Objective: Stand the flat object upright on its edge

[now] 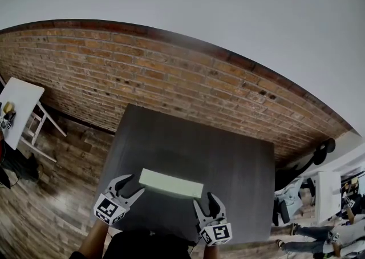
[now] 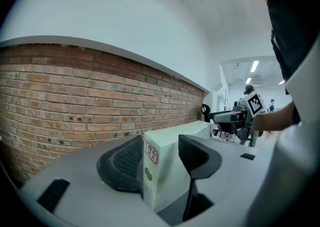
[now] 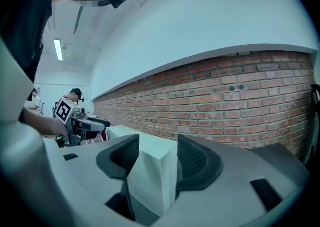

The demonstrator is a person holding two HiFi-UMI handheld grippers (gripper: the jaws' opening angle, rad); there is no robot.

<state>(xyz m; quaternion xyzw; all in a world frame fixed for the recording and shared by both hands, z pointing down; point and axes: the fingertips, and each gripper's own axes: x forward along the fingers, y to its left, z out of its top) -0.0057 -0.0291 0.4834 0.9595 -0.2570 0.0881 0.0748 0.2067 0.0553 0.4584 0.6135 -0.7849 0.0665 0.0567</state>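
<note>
A pale green flat box (image 1: 171, 182) stands upright on its long edge near the front of the dark table (image 1: 228, 149). My left gripper (image 1: 136, 183) is at the box's left end and my right gripper (image 1: 205, 198) at its right end. In the left gripper view the box (image 2: 165, 171), with a small red-edged label on its end face, fills the gap between the jaws of the left gripper (image 2: 162, 146), touching both pads. The right gripper (image 3: 157, 147) likewise has its pads against both sides of the box (image 3: 152, 171).
A brick wall (image 1: 171, 81) runs behind the table. A white side table (image 1: 20, 104) stands at the far left over wooden floor. At the right are a black fan or lamp (image 1: 322, 152), another desk and seated people (image 1: 342, 229).
</note>
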